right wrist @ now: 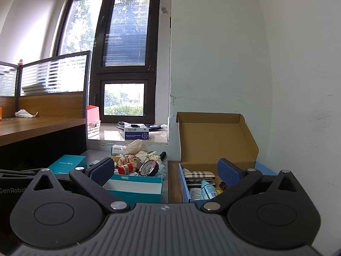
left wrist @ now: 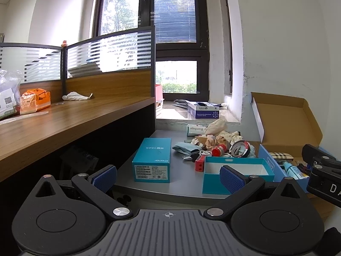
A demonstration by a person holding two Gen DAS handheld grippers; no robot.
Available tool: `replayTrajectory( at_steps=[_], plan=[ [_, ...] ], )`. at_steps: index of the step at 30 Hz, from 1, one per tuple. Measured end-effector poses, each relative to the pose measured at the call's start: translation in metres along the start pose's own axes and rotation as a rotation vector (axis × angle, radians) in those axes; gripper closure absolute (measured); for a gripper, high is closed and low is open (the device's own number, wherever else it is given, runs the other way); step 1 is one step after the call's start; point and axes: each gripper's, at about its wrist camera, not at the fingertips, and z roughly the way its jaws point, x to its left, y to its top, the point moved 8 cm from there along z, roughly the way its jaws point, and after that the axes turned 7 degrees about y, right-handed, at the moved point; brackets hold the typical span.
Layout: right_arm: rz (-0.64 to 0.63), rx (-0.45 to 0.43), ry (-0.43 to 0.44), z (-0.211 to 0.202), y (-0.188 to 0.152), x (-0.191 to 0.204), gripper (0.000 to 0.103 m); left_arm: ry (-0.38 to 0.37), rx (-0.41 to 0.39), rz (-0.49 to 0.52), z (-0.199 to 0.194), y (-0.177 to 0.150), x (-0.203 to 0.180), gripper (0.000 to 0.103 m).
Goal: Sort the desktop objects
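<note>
Right claw (left wrist: 319, 166) only in left view.

White plaster wall (right wrist: 234, 64) right, scuffed. Dark-framed window (left wrist: 170, 32) far centre, daylight and greenery outside, blinds partly down. Stone sill (right wrist: 127, 138) below. Wooden desk (left wrist: 64, 123) left, striped frosted partition (left wrist: 110, 53) behind it.

The left tool (left wrist: 168, 177) is held level with its 2 blue-padded fingers (left wrist: 104, 178) spread wide and nothing between them. The right tool (right wrist: 165, 170) is likewise spread wide and empty, pads (right wrist: 227, 172) facing inward. Its black body (left wrist: 321, 178) shows at the right edge of the left wrist view, just beside the left one.
</note>
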Motion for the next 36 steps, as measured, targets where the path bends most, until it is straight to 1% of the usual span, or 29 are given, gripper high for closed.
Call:
replayTrajectory(
  at_steps=[6, 9, 11, 16, 21, 23, 36],
  plan=[
    [-0.001, -0.005, -0.002, 0.000, 0.000, -0.003, 0.000, 0.000, 0.003, 0.000, -0.001, 0.000, 0.001, 0.000],
    [-0.003, -0.003, 0.001, -0.002, 0.000, 0.006, 0.000, 0.000, -0.001, 0.007, -0.004, 0.005, -0.001, 0.000],
    [-0.006, -0.005, 0.002, -0.006, 0.001, 0.008, 0.000, 0.001, -0.011, 0.011, -0.003, 0.002, -0.001, 0.000],
    [-0.004, -0.001, 0.022, 0.001, -0.003, 0.012, 0.000, 0.002, -0.009, 0.012, -0.002, 0.003, -0.002, 0.000],
    [-0.009, 0.000, 0.030, -0.008, -0.004, 0.017, 0.000, -0.005, -0.016, 0.020, -0.003, 0.002, -0.002, 0.000],
    [-0.009, 0.008, 0.034, -0.001, -0.005, 0.016, 0.000, -0.003, -0.020, 0.023, -0.004, 0.003, -0.002, 0.000],
    [-0.016, 0.011, 0.030, -0.011, -0.002, 0.020, 0.000, -0.004, -0.021, 0.028, -0.005, 0.002, -0.002, 0.000]
  ],
)
